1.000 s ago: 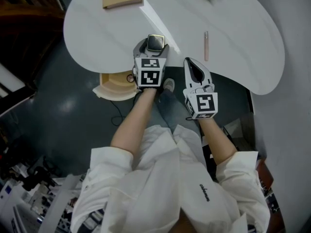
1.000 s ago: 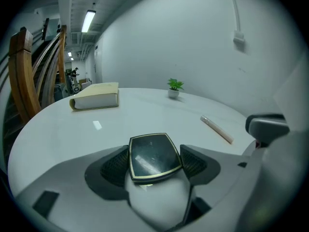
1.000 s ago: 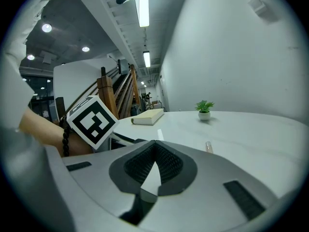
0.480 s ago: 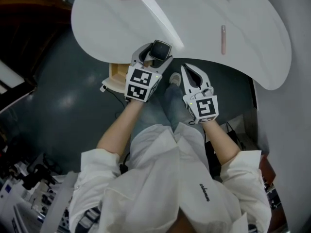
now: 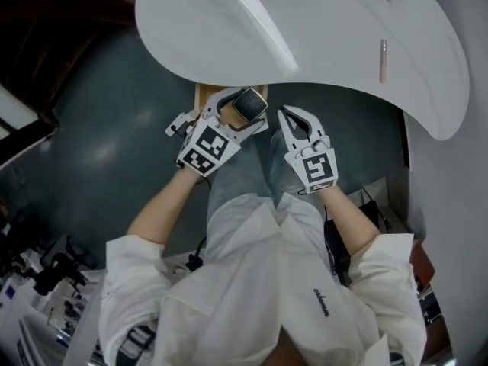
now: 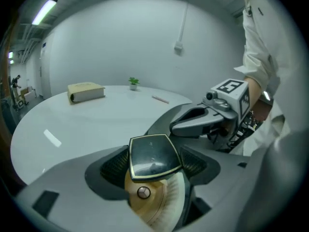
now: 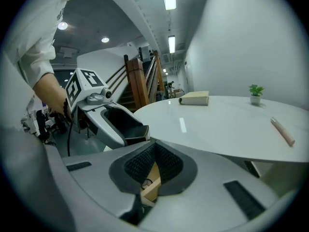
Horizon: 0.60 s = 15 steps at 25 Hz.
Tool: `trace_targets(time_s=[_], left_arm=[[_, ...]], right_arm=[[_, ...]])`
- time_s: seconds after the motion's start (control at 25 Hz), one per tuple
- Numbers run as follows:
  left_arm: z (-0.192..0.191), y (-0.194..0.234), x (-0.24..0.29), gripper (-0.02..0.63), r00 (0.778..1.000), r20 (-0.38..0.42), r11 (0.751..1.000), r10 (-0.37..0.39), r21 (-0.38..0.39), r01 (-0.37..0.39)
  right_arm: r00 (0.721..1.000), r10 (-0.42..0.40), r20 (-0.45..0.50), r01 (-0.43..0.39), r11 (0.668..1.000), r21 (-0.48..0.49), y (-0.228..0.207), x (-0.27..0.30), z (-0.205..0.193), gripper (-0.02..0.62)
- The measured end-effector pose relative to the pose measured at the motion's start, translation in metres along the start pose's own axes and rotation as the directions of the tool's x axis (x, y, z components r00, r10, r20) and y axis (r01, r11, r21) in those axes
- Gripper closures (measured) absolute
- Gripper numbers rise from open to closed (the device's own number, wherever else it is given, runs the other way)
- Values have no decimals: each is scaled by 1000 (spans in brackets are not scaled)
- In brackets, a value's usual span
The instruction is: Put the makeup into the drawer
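Observation:
My left gripper (image 5: pixel 241 113) is shut on a black compact with a gold rim (image 6: pixel 153 154), held just off the near edge of the white table (image 5: pixel 328 29). Right below it is the open wooden drawer (image 5: pixel 207 96); its front with a round knob (image 6: pixel 143 192) shows under the compact. Just to the right, my right gripper (image 5: pixel 285 114) has its pads closed together with nothing between them, and a bit of the drawer's wood (image 7: pixel 152 186) shows past them. A pink makeup tube (image 5: pixel 383 59) lies on the table at the far right.
A tan book (image 6: pixel 86 91) and a small green plant (image 6: pixel 133 82) stand at the far side of the table. The person's knees and a shoe are under the grippers. Dark floor lies to the left, with a wooden staircase (image 7: pixel 140 81) beyond.
My left gripper has carried the compact off the tabletop, back toward the person and down over the drawer. The right gripper has drawn back with it, still closed.

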<state>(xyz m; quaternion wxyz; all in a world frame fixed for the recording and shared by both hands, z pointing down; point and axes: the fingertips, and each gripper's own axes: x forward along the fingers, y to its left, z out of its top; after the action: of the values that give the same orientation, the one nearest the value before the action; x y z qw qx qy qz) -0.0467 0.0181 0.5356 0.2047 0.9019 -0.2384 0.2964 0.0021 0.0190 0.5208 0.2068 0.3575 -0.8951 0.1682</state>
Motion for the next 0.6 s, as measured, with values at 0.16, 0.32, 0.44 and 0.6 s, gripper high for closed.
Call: trace_targets(time_s=[0.16,0.32,0.44,0.6], left_arm=[[-39,-2,-7,259,991,-98,990,-87,107,97],[-69,6,2,259,974,-173,964,-146,195,179],[-88,11,14,259,960,-222,942,-170,251,224],[-107,11,35,259,938,-283,897,-201,330,292]], right_arm=[[997,40,-59,-42,998,-39,20,21,-19,578],[993,56,-107,-66,994,-90,21,42,-39,578],[988,53,-145,-68,993,-95,18,54,-57,578],[984,53,-171,-71,993,-97,16,61,-69,578]])
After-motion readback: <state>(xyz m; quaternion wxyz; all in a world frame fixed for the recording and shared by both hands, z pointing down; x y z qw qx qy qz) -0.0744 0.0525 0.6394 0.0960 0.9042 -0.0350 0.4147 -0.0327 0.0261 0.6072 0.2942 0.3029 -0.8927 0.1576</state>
